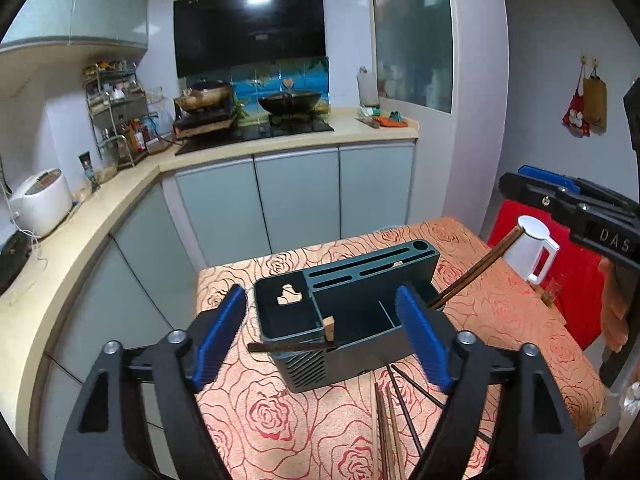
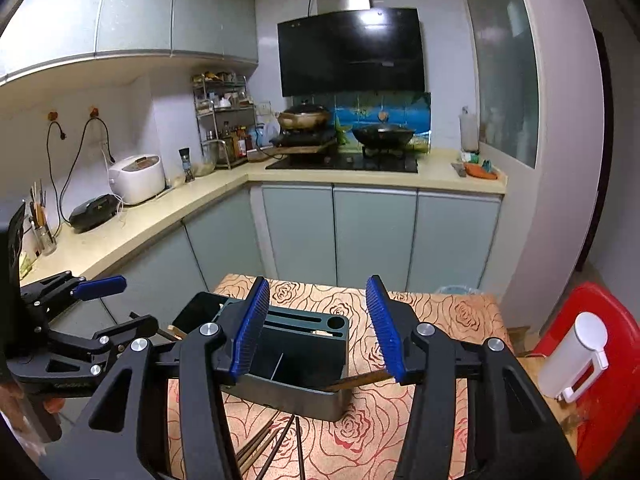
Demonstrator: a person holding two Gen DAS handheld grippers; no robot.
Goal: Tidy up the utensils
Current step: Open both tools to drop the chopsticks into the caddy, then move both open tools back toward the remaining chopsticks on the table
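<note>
We've got the dark green utensil holder (image 1: 352,312) sitting on the rose-print tablecloth (image 1: 280,412), with loose chopsticks (image 1: 394,412) lying just in front of it. Our left gripper (image 1: 326,336) is spread wide with nothing pinched, and our right gripper (image 2: 316,328) is about halfway open, also gripping nothing. 1 chopstick (image 1: 468,276) leans out of the holder's right side and another stick (image 1: 292,346) lies across its front rim.

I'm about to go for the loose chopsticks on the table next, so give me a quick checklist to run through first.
1. Left gripper jaws empty and apart: ok.
2. Right gripper jaws empty: ok.
3. Utensil holder upright on the table: ok.
4. Chopsticks in holder fully seated: not ok, they lean out over the rim.
5. Loose chopsticks reachable in front of the holder: ok.
6. Dark stick across the holder's front stable: cannot tell.
</note>
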